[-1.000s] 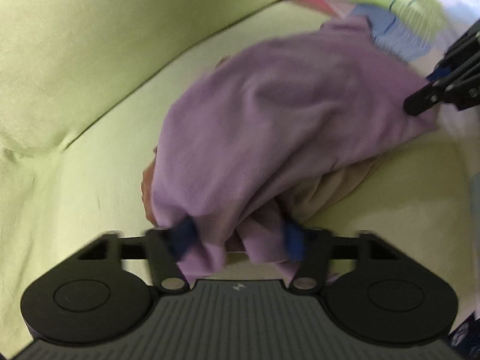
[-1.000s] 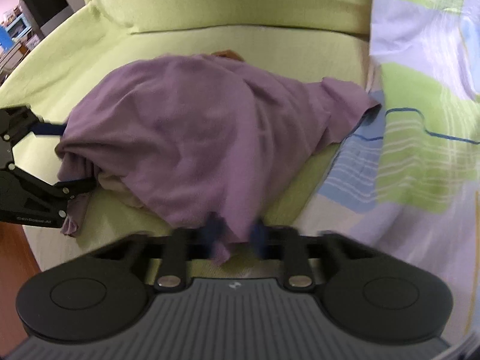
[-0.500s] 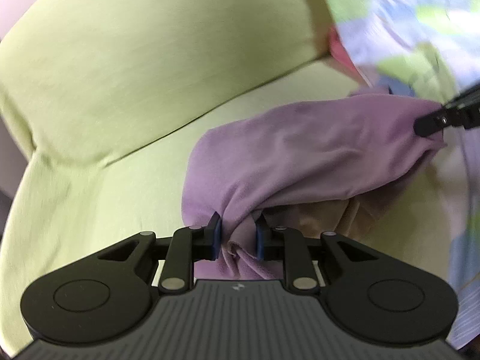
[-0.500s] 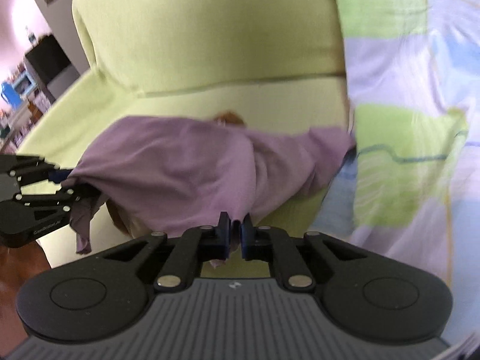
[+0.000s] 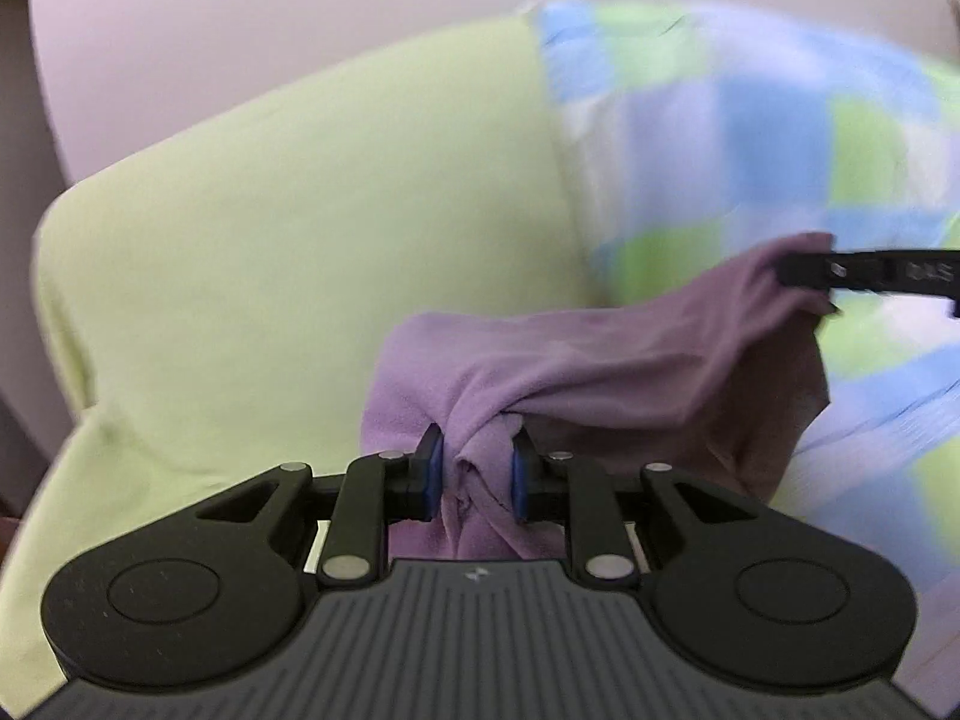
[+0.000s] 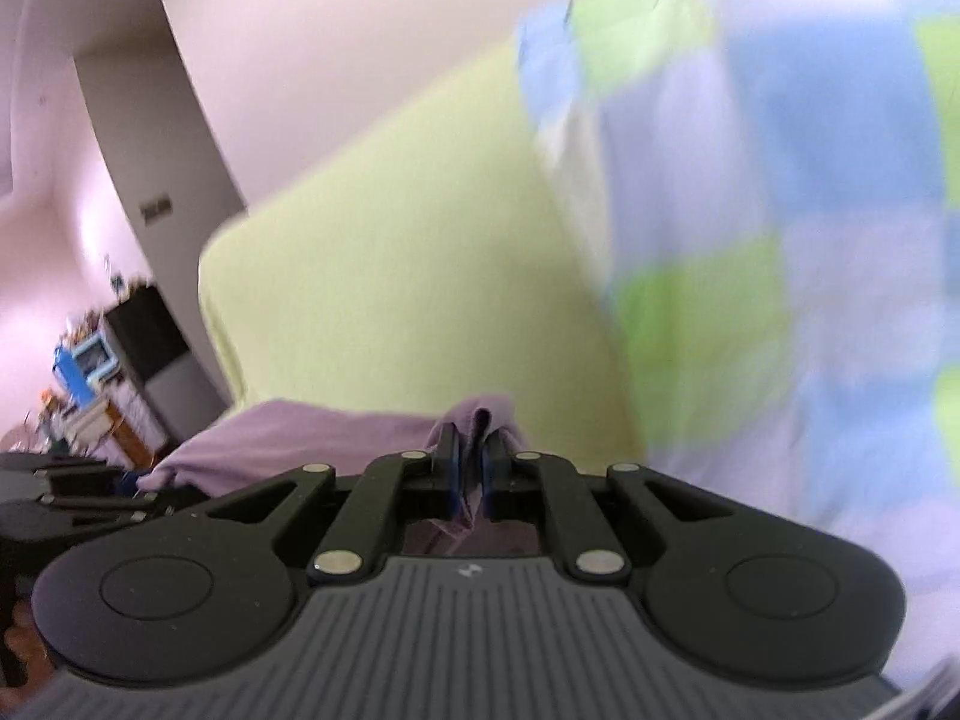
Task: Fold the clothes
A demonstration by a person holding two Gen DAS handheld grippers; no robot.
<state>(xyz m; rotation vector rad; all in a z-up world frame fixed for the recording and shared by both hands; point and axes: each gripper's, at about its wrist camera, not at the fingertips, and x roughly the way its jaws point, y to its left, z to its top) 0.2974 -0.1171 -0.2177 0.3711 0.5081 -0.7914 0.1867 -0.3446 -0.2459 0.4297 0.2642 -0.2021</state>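
Ahead of both tools the green sofa back (image 5: 288, 252) fills the view, with a checked blue-and-green blanket (image 5: 780, 138) to its right. The purple garment (image 5: 600, 360) hangs stretched in the air between them. The left gripper (image 5: 474, 477) is clamped on a thick twisted bunch of it; the right gripper (image 6: 471, 474) is pinched nearly together on a thin fold at the far corner.

That thin fold looks the weaker hold: pulling the cloth tighter could slip it free and drop that side. The twist at the left pads may also carry into the fold as a crooked crease. The lower hem hangs out of sight below, so it could drag on the seat. Open room lies forward and to the left; the blanket crowds the right side
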